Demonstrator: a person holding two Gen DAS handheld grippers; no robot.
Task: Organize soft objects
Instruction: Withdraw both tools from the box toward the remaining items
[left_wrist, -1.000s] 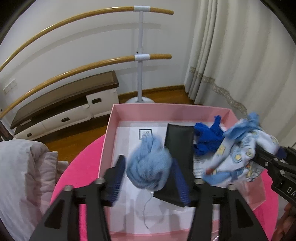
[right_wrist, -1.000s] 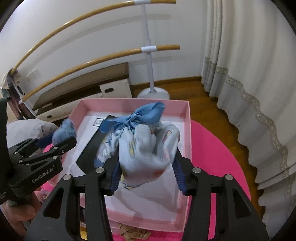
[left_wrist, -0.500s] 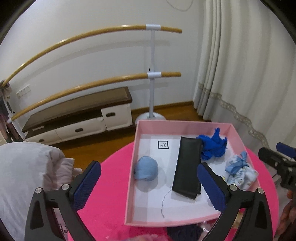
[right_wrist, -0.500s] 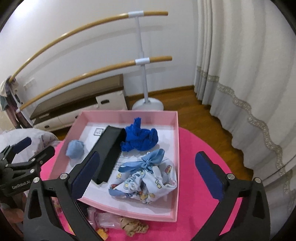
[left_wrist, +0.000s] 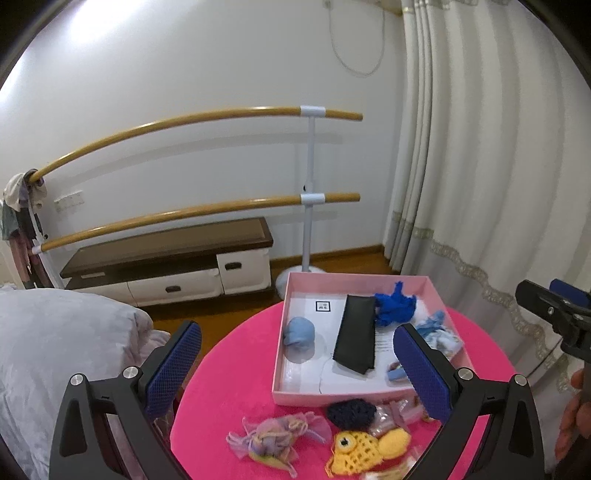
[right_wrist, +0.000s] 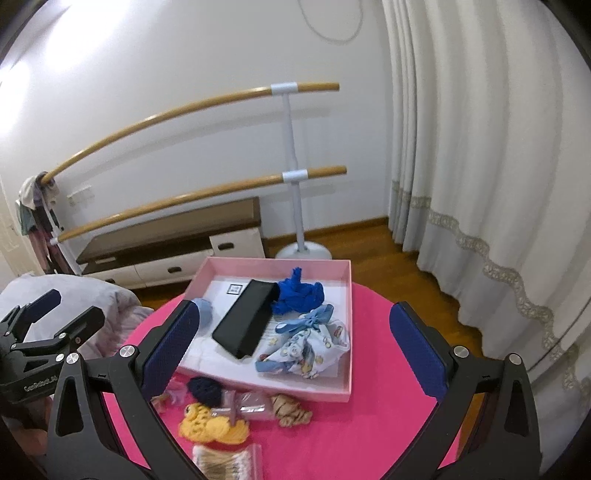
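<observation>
Since the earlier frames both grippers have let go and drawn back and upward: the pale blue ball (left_wrist: 299, 331) and the printed cloth bundle (right_wrist: 308, 349) that sat between their pads now lie in the pink box (left_wrist: 284, 321), and more of the round pink counter (right_wrist: 373, 417) shows below it. The jaws have just been opening, and nothing is between them.

The left gripper (left_wrist: 297, 367) fills the bottom of its view, tilted downward toward the counter, jaws spread as wide as they go and empty. The right gripper (right_wrist: 295, 349) is posed the same way in its own view, wide open and holding nothing; part of a hand shows at the right edge of the left view.

The box sits in the middle of both frames, toward the far side of the counter. Inside, the black pouch (right_wrist: 243, 323) is the longest thing; in the right view its long axis runs from upper right to lower left, in the left view nearly top to bottom. The bundle lies at the box's lower right in the right view, its blue bow toward the upper left. The dark blue cloth (right_wrist: 297, 293) is crumpled just above it, and the ball rests at the left side.

Below the box, on the counter, lie a yellow knitted fish (left_wrist: 364, 450), a dark knitted piece (left_wrist: 351, 413) and a mauve mesh bag (left_wrist: 277, 439).
</observation>
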